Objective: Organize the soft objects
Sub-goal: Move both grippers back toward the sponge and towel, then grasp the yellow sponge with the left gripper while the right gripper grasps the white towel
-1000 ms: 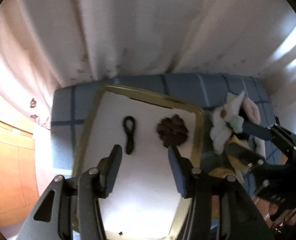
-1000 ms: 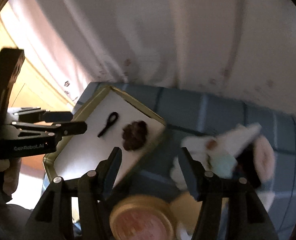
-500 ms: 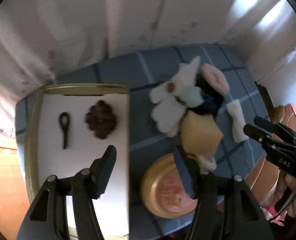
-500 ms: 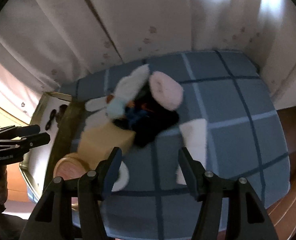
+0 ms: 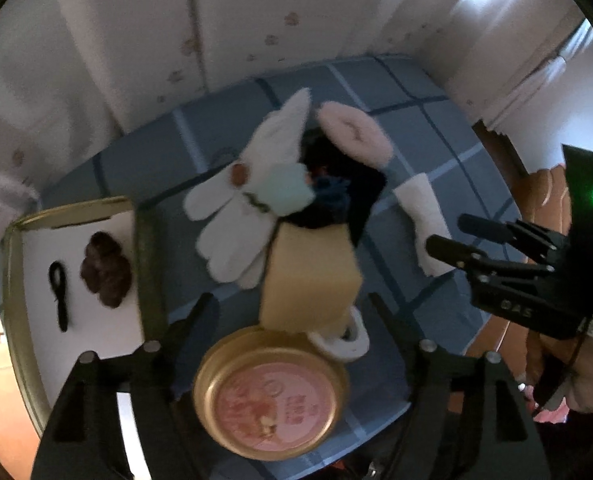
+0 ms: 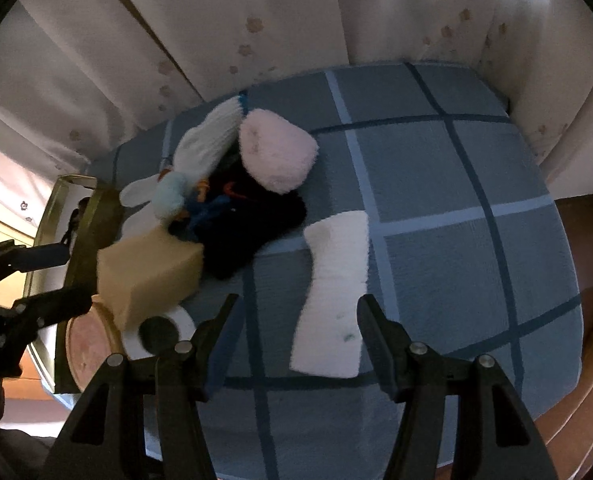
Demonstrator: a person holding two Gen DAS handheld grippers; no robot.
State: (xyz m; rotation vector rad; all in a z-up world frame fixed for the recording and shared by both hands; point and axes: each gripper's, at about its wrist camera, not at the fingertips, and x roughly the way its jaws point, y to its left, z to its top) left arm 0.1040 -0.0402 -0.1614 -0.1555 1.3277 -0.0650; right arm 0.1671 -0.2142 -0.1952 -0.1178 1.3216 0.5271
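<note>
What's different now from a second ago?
Both grippers swung away from the gold tray toward the pile. The left gripper, its jaws just opening wider, now hovers empty over the yellow sponge; the right gripper straddles the white sock. Nothing was grabbed; objects stayed put.

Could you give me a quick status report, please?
Left gripper empty, jaws just opening over yellow sponge. Right gripper open, empty, above white cloth strip. Round gold tin beside the sponge.

Blue checked tablecloth (image 6: 436, 208) – soft heap (image 6: 232, 208), white cloth (image 6: 336, 280).
</note>
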